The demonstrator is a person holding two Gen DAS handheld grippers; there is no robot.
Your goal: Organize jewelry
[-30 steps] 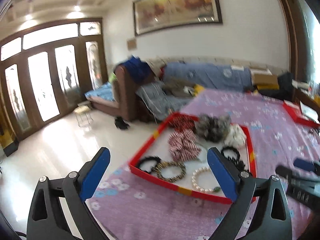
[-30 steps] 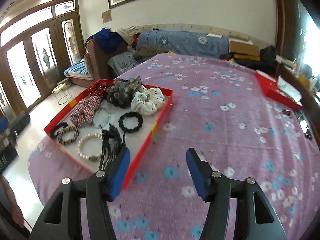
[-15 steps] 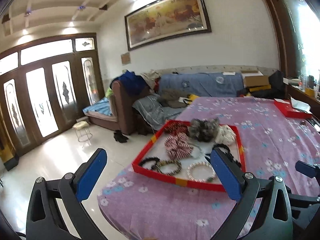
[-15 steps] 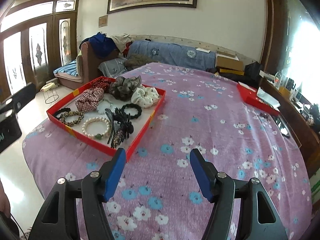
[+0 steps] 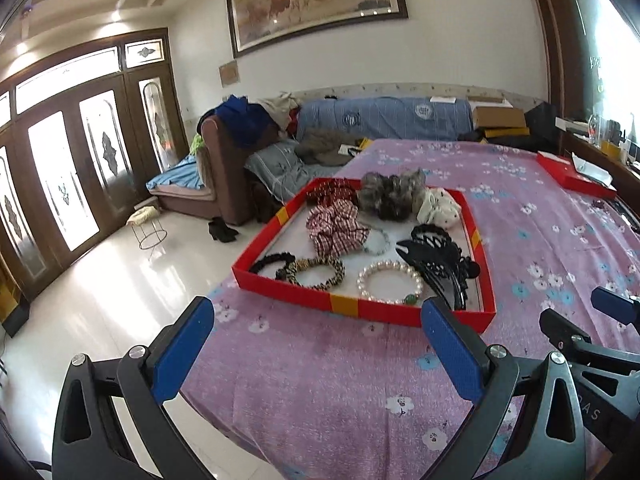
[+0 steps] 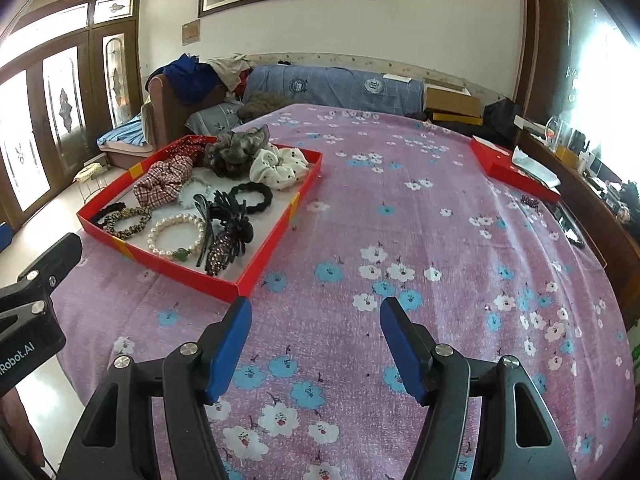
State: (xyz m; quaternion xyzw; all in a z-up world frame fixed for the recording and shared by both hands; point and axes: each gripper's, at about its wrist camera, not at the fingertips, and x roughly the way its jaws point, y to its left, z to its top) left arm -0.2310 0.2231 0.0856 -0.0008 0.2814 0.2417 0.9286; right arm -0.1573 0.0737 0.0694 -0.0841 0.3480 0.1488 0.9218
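Observation:
A red tray (image 5: 340,304) (image 6: 256,268) sits on the purple flowered cloth near the table's left edge. It holds a pearl bracelet (image 5: 390,282) (image 6: 176,234), a leopard hair tie (image 5: 316,272), a black hair claw (image 5: 436,256) (image 6: 226,236), a black hair tie (image 6: 252,196), a plaid scrunchie (image 5: 336,228) (image 6: 164,182), a grey scrunchie (image 5: 390,194) and a white scrunchie (image 6: 278,168). My left gripper (image 5: 318,344) is open and empty, just short of the tray's near wall. My right gripper (image 6: 316,340) is open and empty over bare cloth right of the tray.
A second red box (image 6: 512,168) (image 5: 576,178) lies at the table's far right edge. A small dark trinket (image 6: 530,201) lies near it. A sofa (image 5: 384,120) with piled clothes stands behind the table. The white floor (image 5: 100,300) drops off left of the table.
Both grippers have pulled back and risen from the tray, so more of the table shows. Both stay open and empty.

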